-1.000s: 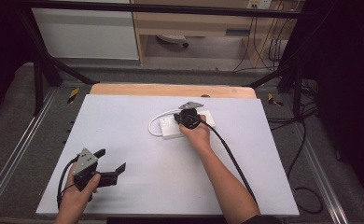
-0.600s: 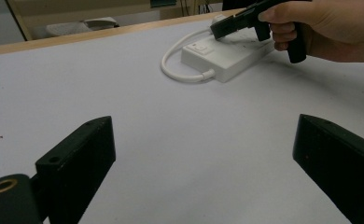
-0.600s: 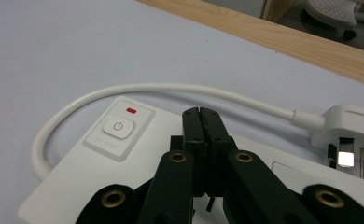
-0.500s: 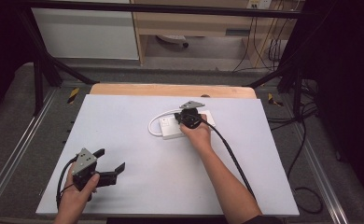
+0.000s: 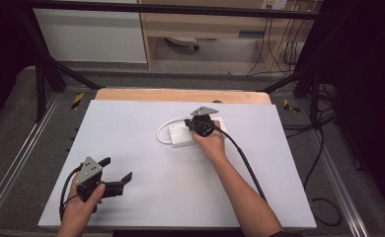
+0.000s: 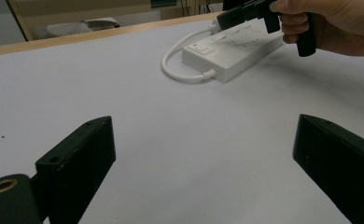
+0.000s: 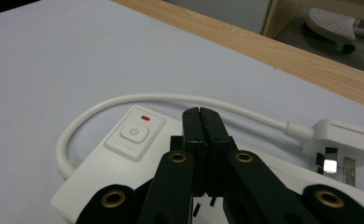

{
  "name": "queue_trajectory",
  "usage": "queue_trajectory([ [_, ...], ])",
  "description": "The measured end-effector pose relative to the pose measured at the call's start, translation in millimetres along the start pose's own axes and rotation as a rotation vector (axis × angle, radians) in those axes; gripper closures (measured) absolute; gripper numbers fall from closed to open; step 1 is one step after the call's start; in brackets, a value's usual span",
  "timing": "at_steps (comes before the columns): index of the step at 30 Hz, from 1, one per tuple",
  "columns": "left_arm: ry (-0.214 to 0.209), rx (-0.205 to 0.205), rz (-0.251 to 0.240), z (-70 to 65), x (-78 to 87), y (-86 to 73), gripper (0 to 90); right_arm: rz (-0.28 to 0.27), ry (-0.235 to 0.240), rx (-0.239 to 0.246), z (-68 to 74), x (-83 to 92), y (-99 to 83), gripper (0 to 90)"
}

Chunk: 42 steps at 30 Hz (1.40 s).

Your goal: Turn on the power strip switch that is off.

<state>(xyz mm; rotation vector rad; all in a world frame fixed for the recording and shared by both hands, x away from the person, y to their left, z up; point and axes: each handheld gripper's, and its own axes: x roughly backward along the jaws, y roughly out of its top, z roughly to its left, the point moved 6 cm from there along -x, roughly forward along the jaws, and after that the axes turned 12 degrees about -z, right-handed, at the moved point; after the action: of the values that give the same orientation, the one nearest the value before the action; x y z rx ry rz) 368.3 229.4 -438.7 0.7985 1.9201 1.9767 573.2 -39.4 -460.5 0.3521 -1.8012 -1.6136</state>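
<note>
White power strip (image 5: 183,134) with a red-lit rocker switch (image 7: 133,133), looped cord (image 7: 91,116) and plug (image 7: 339,140), lying mid-table (image 5: 131,123). Right gripper (image 7: 202,116), jaws pressed together, sits over the strip. Left gripper (image 5: 117,174), jaws spread wide, holds nothing near the table's front.

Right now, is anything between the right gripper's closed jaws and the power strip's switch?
Nothing visible. The right gripper hangs shut over the power strip, and the switch lies bare just beside its tips.

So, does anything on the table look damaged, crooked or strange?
Nothing stands out. The white power strip lies flat on the table, its cable looped neatly to the plug. No damage shows.
</note>
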Motion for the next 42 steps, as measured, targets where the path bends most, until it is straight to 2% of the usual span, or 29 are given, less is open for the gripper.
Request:
queue_trajectory([
  [11, -0.001, -0.003, 0.003, 0.6, 0.5, -0.1, 5.9, -0.018, 0.001, -0.007, -0.2, 5.6, 5.3, 90.0],
  [17, -0.002, -0.001, 0.005, 0.5, 0.4, -0.4, 5.9, -0.017, 0.008, -0.024, 0.7, 11.1, 6.8, 86.0],
  [24, -0.002, -0.002, 0.006, 0.6, 0.5, -0.5, 5.9, -0.043, 0.015, -0.033, -0.7, 25.4, 14.0, 80.8],
  [32, -0.002, -0.003, 0.007, -0.1, 0.1, -0.7, 5.9, -0.057, 0.017, -0.032, -5.2, 41.2, 19.8, 79.7],
  [42, 0.0, -0.003, 0.009, 0.5, 0.3, -0.9, 5.9, -0.067, 0.019, -0.03, -8.0, 49.5, 24.3, 79.2],
])
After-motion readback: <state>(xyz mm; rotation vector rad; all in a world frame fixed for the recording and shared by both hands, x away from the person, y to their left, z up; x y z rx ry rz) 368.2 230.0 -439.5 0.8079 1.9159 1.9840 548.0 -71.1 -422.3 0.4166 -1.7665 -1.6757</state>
